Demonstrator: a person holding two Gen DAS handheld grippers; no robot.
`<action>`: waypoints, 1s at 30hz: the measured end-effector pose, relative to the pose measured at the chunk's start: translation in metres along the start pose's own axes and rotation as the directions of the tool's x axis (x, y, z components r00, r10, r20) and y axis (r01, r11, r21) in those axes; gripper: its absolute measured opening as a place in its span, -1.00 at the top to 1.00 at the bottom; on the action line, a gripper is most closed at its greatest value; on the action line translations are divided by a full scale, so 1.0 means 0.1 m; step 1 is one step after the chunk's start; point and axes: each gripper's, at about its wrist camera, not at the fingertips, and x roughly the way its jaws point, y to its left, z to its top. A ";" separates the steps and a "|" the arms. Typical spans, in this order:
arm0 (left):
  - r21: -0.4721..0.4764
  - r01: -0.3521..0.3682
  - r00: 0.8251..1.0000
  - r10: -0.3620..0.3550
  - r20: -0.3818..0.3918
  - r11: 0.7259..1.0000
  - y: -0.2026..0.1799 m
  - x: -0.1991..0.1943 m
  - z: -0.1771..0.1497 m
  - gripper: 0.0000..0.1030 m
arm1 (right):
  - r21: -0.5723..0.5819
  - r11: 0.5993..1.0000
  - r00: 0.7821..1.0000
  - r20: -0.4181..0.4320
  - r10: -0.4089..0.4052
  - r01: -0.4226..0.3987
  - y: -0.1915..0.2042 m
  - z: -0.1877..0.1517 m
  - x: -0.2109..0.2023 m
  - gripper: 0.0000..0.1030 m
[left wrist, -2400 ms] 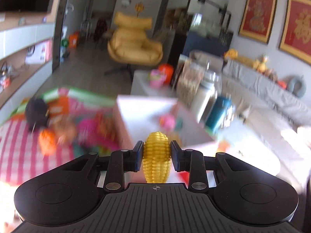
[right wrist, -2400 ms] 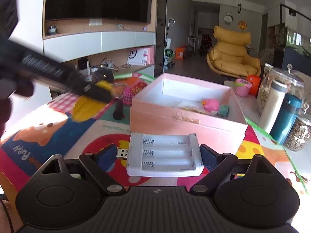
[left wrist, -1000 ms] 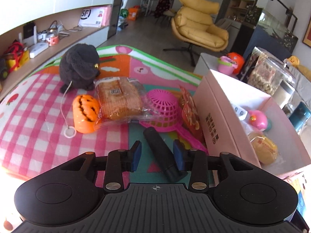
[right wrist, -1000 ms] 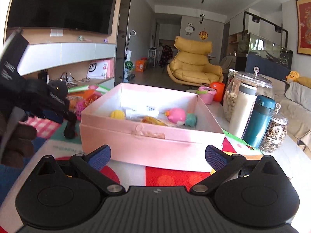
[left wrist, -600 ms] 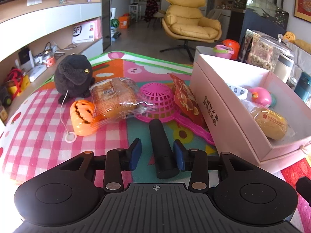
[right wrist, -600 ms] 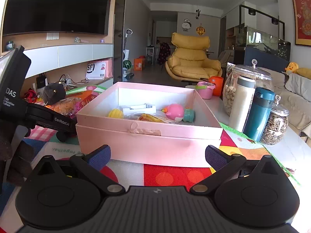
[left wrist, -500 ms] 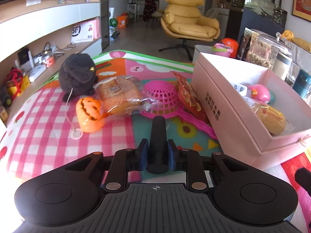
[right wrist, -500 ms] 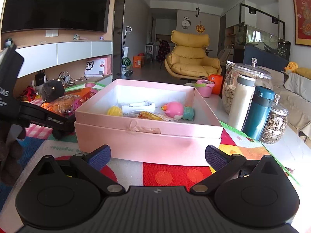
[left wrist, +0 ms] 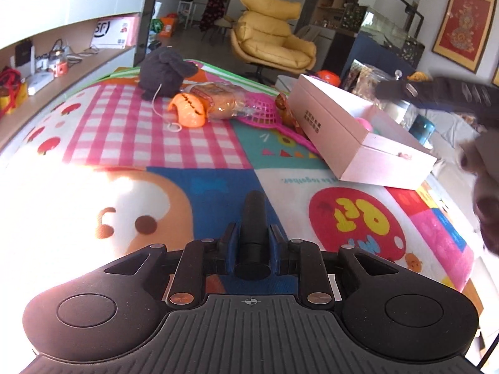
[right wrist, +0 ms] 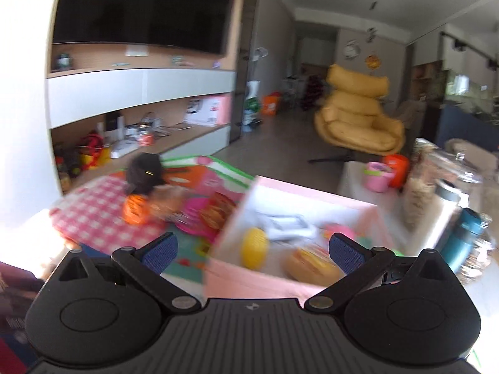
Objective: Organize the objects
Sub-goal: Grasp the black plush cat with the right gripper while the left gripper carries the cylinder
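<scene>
My left gripper (left wrist: 252, 233) is shut on a black cylinder (left wrist: 254, 222) and holds it above the colourful play mat, well short of the pink box (left wrist: 358, 131). The box stands to the right in the left wrist view. In the blurred right wrist view my right gripper (right wrist: 252, 250) is open and holds nothing, raised over the near left corner of the pink box (right wrist: 249, 280). Inside lie a yellow corn cob (right wrist: 255, 247), a wrapped bun (right wrist: 312, 266), a white battery holder (right wrist: 285, 222) and a pink toy (right wrist: 340, 230).
On the mat (left wrist: 156, 131) beyond lie a black plush toy (left wrist: 165, 70), an orange pumpkin (left wrist: 187, 109), a bagged bread (left wrist: 218, 99), a pink basket (left wrist: 262, 113) and a snack packet (left wrist: 285, 109). Jars (right wrist: 421, 193) and a teal flask (right wrist: 466, 237) stand right of the box. A hand (left wrist: 486, 199) shows at the right edge.
My left gripper closed on the black cylinder and drew back with it, away from the toys and the box. My right gripper rose and swung left over the box's corner.
</scene>
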 end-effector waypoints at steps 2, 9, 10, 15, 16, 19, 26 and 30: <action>-0.024 0.022 1.000 -0.022 0.014 0.999 0.04 -0.01 -0.02 0.52 | 0.023 0.997 0.996 -0.060 0.071 -0.070 0.13 0.24 0.25 -1.00; -0.056 0.076 0.997 -0.075 0.020 0.996 0.15 -0.01 -0.02 0.52 | -0.204 0.970 0.975 -0.204 0.088 -0.130 0.94 0.83 1.32 -1.00; -0.064 0.087 0.996 -0.086 0.023 0.994 0.17 -0.02 -0.03 0.52 | -0.228 0.962 0.969 -0.228 0.096 -0.150 1.05 0.89 1.47 -1.00; -0.115 0.130 0.991 -0.127 0.033 0.985 0.27 -0.01 -0.05 0.52 | -0.197 0.967 0.952 -0.289 0.103 -0.164 1.43 1.16 2.28 -1.00; -0.117 0.132 0.991 -0.129 0.034 0.984 0.27 -0.01 -0.05 0.52 | -0.166 0.975 0.947 -0.308 0.091 -0.148 1.45 1.19 2.45 -1.00; -0.116 0.135 0.990 -0.131 0.042 0.984 0.28 -0.02 -0.07 0.52 | -0.054 0.992 0.910 -0.407 0.079 -0.110 1.41 1.15 2.90 -1.00; -0.102 0.124 0.992 -0.119 0.047 0.987 0.25 -0.03 -0.08 0.52 | 0.029 0.981 0.886 -0.425 0.184 -0.189 1.28 1.01 2.64 -0.21; -0.086 0.106 0.994 -0.102 0.047 0.991 0.22 -0.03 -0.08 0.52 | -0.065 0.954 0.913 -0.315 0.260 -0.294 1.12 0.98 1.72 -0.21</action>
